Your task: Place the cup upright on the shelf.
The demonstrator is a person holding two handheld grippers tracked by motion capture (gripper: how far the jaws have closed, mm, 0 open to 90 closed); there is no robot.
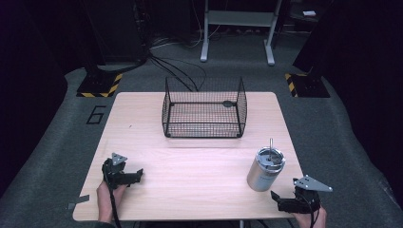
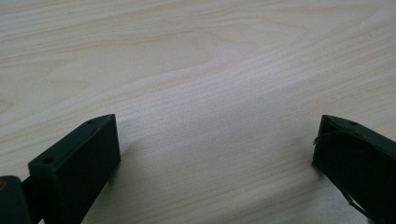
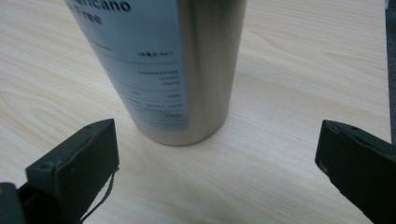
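On the wooden table [image 1: 190,166], a steel tumbler [image 1: 265,170] with a lid and a straw stands upright at about four o'clock from the table's middle, near the right edge. The right gripper [image 1: 278,202] sits at the table's near right corner, just at five o'clock of the tumbler and apart from it; in the right gripper view its jaws are spread wide with the tumbler [image 3: 173,70] ahead of them at twelve o'clock, its labelled side facing the camera, nothing between the jaws. The left gripper [image 1: 138,175] rests near the table's near left edge, at about eight o'clock from the middle, well apart from the tumbler; in the left gripper view its jaws stand spread over bare wood. A black wire basket [image 1: 204,109] stands at twelve o'clock on the far side.
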